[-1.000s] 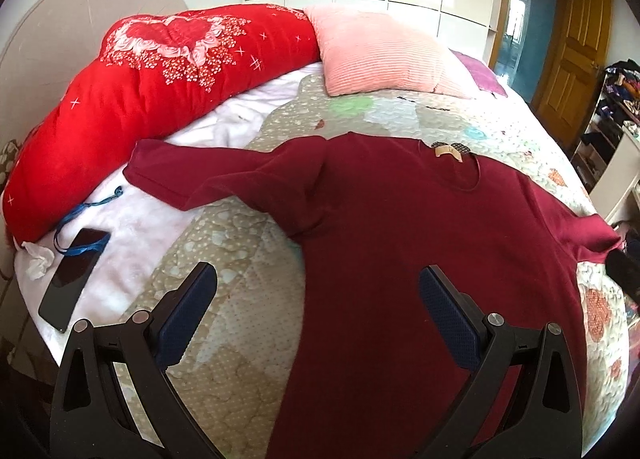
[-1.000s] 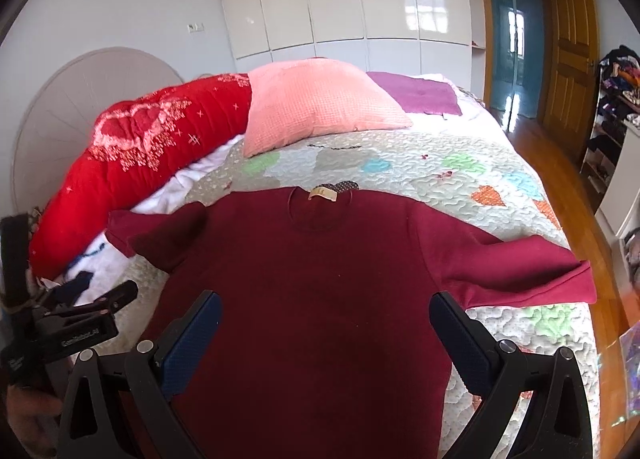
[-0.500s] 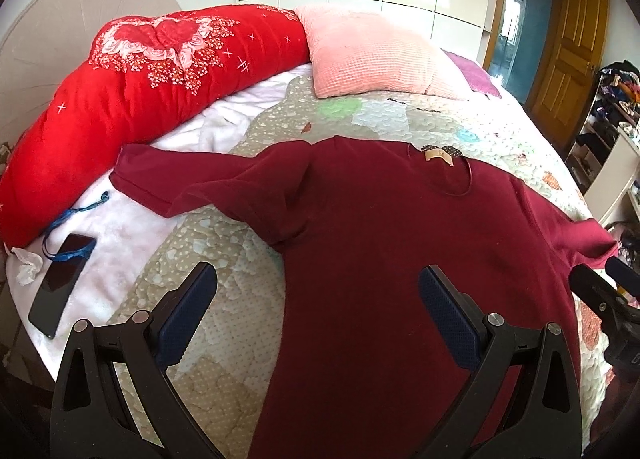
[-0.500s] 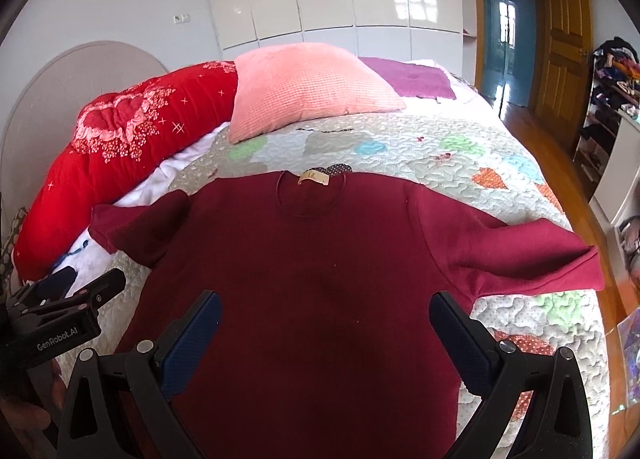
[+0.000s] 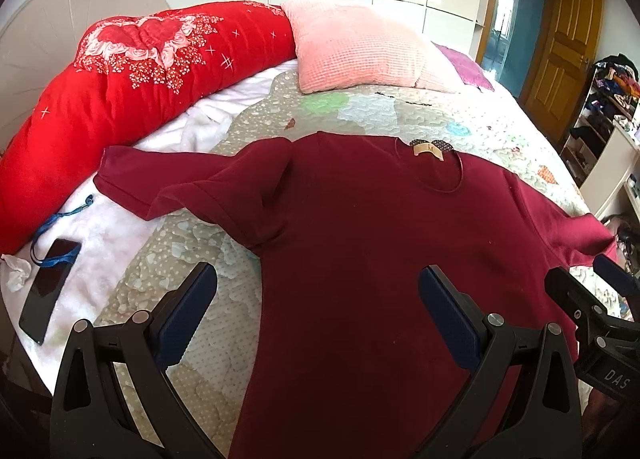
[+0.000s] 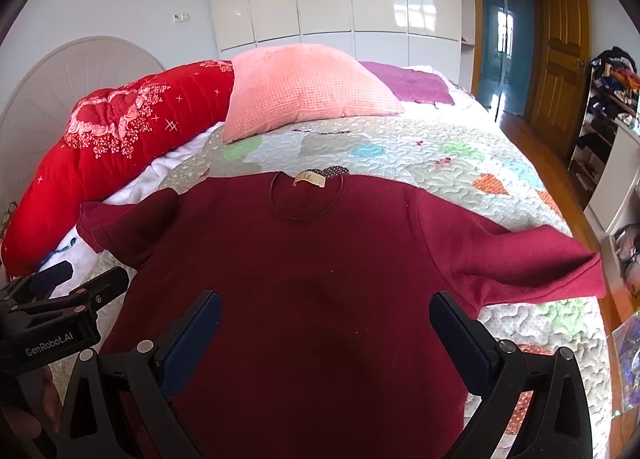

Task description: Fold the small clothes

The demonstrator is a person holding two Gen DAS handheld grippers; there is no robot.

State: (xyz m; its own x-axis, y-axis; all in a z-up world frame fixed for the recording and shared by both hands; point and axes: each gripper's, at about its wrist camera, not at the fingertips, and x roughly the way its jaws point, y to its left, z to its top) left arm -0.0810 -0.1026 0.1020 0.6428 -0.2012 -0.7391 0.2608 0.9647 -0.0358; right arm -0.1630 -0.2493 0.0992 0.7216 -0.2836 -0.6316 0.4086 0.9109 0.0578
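Note:
A dark red long-sleeved top [image 5: 372, 243] lies flat on the quilted bed, neck label away from me, sleeves spread to both sides; it also shows in the right wrist view [image 6: 316, 283]. My left gripper [image 5: 318, 299] is open and empty, held above the top's left side near the armpit. My right gripper [image 6: 325, 323] is open and empty above the middle of the top. Each gripper shows at the edge of the other's view: the right one [image 5: 588, 299] and the left one [image 6: 64, 291].
A red floral bolster [image 5: 120, 91] and a pink pillow [image 5: 360, 47] lie at the head of the bed. A phone [image 5: 48, 295] with a blue strap and a tissue lie on the white sheet at the left. Shelves and a wooden door [image 6: 564, 43] stand at the right.
Both grippers have moved forward over the top and a little lower; the top sits lower and larger in both views. The jaws stay open. The top has not moved.

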